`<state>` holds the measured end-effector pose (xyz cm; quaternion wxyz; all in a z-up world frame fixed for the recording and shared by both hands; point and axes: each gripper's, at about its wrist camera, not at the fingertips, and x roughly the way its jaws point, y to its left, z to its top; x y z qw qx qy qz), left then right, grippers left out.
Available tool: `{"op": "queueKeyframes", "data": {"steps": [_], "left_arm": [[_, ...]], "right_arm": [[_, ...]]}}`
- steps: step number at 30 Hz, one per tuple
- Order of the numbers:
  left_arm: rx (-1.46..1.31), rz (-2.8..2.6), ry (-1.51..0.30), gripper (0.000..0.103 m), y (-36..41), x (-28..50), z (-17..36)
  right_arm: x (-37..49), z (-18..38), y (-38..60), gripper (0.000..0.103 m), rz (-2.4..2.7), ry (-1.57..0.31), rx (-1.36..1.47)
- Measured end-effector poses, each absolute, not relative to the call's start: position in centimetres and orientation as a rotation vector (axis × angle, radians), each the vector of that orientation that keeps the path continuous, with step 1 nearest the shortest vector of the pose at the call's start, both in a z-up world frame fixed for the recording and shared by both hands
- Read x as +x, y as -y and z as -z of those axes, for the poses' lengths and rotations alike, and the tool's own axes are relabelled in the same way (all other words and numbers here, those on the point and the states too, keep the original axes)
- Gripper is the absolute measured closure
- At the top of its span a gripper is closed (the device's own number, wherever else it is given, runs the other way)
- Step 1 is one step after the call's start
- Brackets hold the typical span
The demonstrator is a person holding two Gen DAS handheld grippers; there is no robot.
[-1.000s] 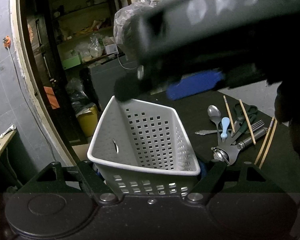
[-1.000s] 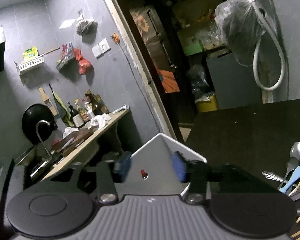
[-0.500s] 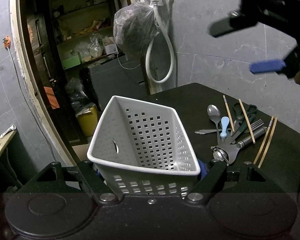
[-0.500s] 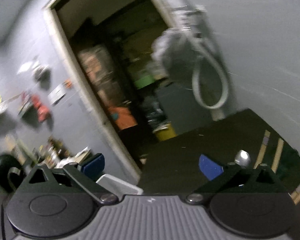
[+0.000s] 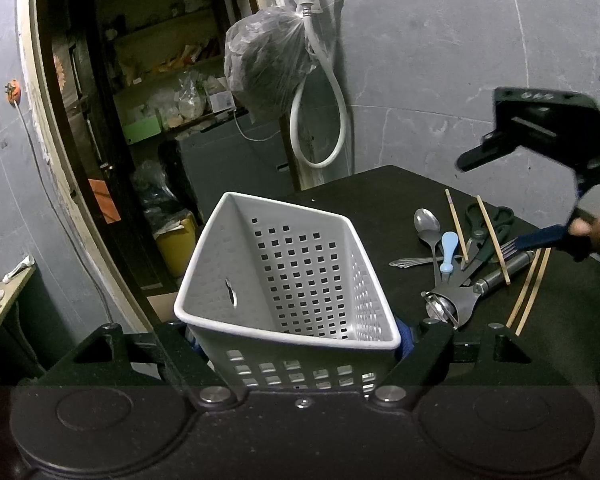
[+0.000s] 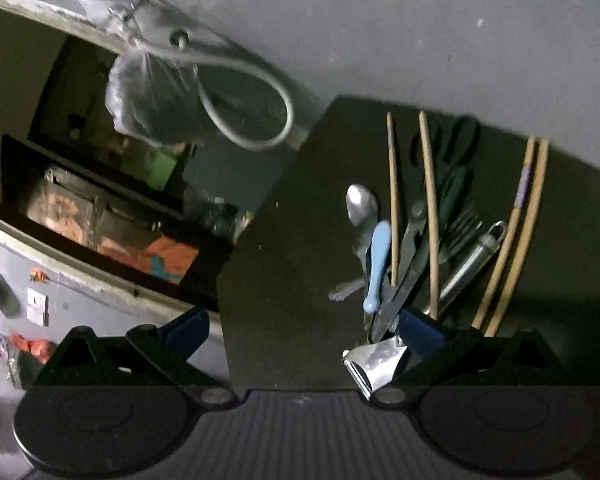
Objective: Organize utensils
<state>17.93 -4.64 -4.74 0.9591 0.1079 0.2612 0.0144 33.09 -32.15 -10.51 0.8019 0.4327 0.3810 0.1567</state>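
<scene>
Now I'm clamping the light, stiff basket [image 5: 284, 280] by its near wall in my left tool [image 5: 300, 344] while my empty right tool [image 6: 300, 328], spread wide, is hovering above slick metal utensils [image 6: 420, 232] at the surface's right edge.

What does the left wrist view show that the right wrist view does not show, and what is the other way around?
Only the left wrist view shows the white basket, clamped between the left gripper's fingers and empty as far as visible, and the right gripper from outside, open above the utensils.

Only the right wrist view shows the wall switch and the table's left edge.

Both show the utensil pile: metal spoon, blue-handled utensil, scissors, chopsticks, plus the hanging bag.
</scene>
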Motion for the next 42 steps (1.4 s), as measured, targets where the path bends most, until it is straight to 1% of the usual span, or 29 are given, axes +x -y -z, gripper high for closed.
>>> {"op": "queueKeyframes", "data": {"steps": [4, 8, 13, 15, 20, 24, 27, 28, 29, 30, 31, 32, 36, 38, 39, 40, 42], "left_arm": [[0.207, -0.04, -0.532, 0.022, 4.5, 17.8, 4.7], [0.203, -0.048, -0.535, 0.022, 4.6, 17.9, 4.7], [0.197, -0.063, -0.541, 0.021, 4.9, 18.1, 4.7], [0.191, -0.071, -0.544, 0.021, 4.9, 18.2, 4.6], [0.179, -0.09, -0.551, 0.021, 5.0, 18.3, 4.6], [0.173, -0.1, -0.555, 0.021, 5.1, 18.2, 4.5], [0.171, -0.106, -0.558, 0.021, 5.1, 18.3, 4.5], [0.17, -0.107, -0.559, 0.021, 5.2, 18.3, 4.5], [0.17, -0.109, -0.56, 0.021, 5.2, 18.3, 4.4], [0.169, -0.111, -0.56, 0.021, 5.1, 18.3, 4.4], [0.168, -0.113, -0.561, 0.021, 5.2, 18.3, 4.4], [0.167, -0.116, -0.561, 0.021, 5.2, 18.3, 4.4], [0.167, -0.121, -0.561, 0.021, 5.3, 18.3, 4.5], [0.168, -0.121, -0.561, 0.021, 5.3, 18.3, 4.5], [0.168, -0.12, -0.561, 0.021, 5.3, 18.3, 4.5], [0.168, -0.12, -0.561, 0.021, 5.3, 18.3, 4.5], [0.166, -0.12, -0.562, 0.021, 5.3, 18.3, 4.5]], "right_arm": [[35.5, 11.4, 31.3, 0.0, -0.366, -0.85, 0.826], [37.1, 10.3, 30.1, 0.0, -0.4, -0.86, 0.674], [41.5, 9.6, 28.3, 0.0, -0.481, -0.808, 0.297], [43.4, 9.6, 27.7, 0.0, -0.481, -0.78, 0.192], [46.7, 10.2, 26.0, 0.001, -0.465, -0.79, 0.055], [48.1, 10.5, 25.0, 0.003, -0.477, -0.807, 0.01], [49.1, 11.0, 24.7, 0.012, -0.507, -0.837, -0.007], [49.2, 11.1, 24.6, 0.019, -0.515, -0.845, -0.011], [49.3, 11.2, 24.6, 0.024, -0.521, -0.852, -0.014], [49.6, 11.4, 25.1, 0.026, -0.523, -0.86, -0.014], [49.8, 11.5, 25.1, 0.03, -0.534, -0.872, -0.013], [49.9, 11.7, 25.2, 0.037, -0.542, -0.886, -0.01], [49.8, 11.7, 25.5, 0.044, -0.552, -0.884, -0.017], [49.8, 11.6, 25.5, 0.057, -0.558, -0.884, -0.021], [49.7, 11.6, 25.4, 0.06, -0.571, -0.887, -0.025], [49.7, 11.6, 25.2, 0.068, -0.577, -0.888, -0.032], [49.6, 11.5, 24.7, 0.07, -0.57, -0.879, -0.062]]}}
